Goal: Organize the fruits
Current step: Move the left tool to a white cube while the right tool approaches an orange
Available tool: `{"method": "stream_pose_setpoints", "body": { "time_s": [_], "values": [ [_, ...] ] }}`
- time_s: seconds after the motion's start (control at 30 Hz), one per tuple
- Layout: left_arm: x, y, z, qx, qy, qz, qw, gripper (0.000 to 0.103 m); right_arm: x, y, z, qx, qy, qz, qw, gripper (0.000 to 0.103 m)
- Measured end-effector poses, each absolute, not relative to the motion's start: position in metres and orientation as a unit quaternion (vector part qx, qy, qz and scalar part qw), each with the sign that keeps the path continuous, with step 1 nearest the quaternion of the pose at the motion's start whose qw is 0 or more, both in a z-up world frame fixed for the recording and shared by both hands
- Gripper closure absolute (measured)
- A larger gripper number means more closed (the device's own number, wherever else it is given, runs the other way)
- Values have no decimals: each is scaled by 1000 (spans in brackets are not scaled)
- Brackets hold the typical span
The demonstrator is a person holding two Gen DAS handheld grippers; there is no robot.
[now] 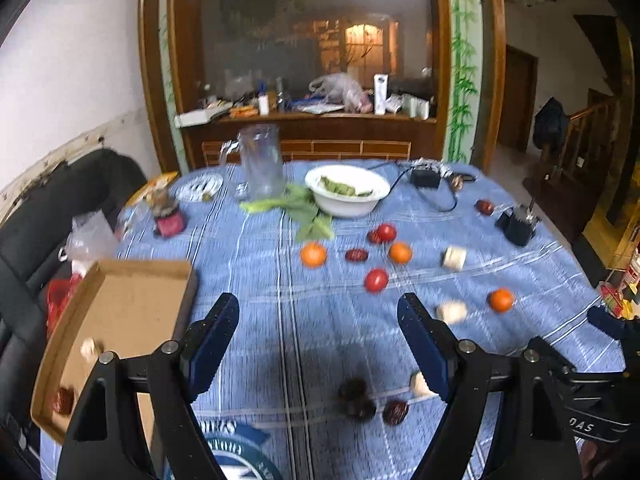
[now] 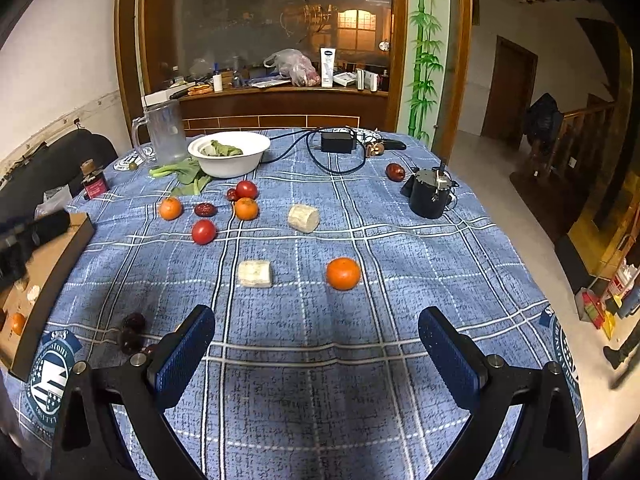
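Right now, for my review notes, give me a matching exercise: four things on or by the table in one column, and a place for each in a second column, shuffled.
Things:
1. white bowl
2. cardboard box
3. nearest orange
4. black power adapter

Places:
A. at the table's left edge
B. far side, at the end of a dark cable
C. alone on the cloth, right of a pale chunk
D. beside the clear jug, on green leaves

Pairs: 1-D, 2-A, 3-C, 4-B
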State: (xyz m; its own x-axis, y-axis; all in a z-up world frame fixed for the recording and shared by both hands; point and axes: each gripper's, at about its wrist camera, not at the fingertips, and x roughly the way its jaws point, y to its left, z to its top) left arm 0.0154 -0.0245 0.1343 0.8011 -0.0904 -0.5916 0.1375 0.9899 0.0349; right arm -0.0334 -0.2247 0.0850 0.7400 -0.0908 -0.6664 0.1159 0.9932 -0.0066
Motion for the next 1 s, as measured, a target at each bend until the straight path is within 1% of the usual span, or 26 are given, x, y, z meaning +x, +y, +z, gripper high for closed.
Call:
{"method": "stream_pose_setpoints", "body": {
  "time_s": [0.17,0.33,0.4,0.53,0.57,0.63,0.7,0.77,0.87,1.0],
  "values": [
    [27,-32,138,47,309,-79,946,22,-21,-239,88,27,354,-56,933,1],
    [36,-45,114,55,337,-101,935,22,-7,-258,82,42,367,-63,927,8],
    [38,-50,102,54,347,-109,930,22,-3,-264,76,55,379,-61,922,15],
    [43,-59,77,51,375,-121,918,23,5,-265,61,56,398,-54,914,20],
    [43,-61,72,49,381,-127,915,23,7,-265,58,56,403,-51,912,23],
    [44,-65,64,47,389,-138,909,24,11,-266,53,56,407,-48,910,25],
    [45,-70,59,48,395,-150,905,30,15,-268,49,58,410,-48,909,26],
    [49,-75,58,45,402,-155,901,35,20,-270,46,61,413,-47,908,29],
    [59,-83,59,38,403,-165,899,35,29,-271,40,61,417,-43,906,32],
    [77,-97,56,35,407,-171,896,36,39,-273,34,60,421,-42,904,33]
  ]
}}
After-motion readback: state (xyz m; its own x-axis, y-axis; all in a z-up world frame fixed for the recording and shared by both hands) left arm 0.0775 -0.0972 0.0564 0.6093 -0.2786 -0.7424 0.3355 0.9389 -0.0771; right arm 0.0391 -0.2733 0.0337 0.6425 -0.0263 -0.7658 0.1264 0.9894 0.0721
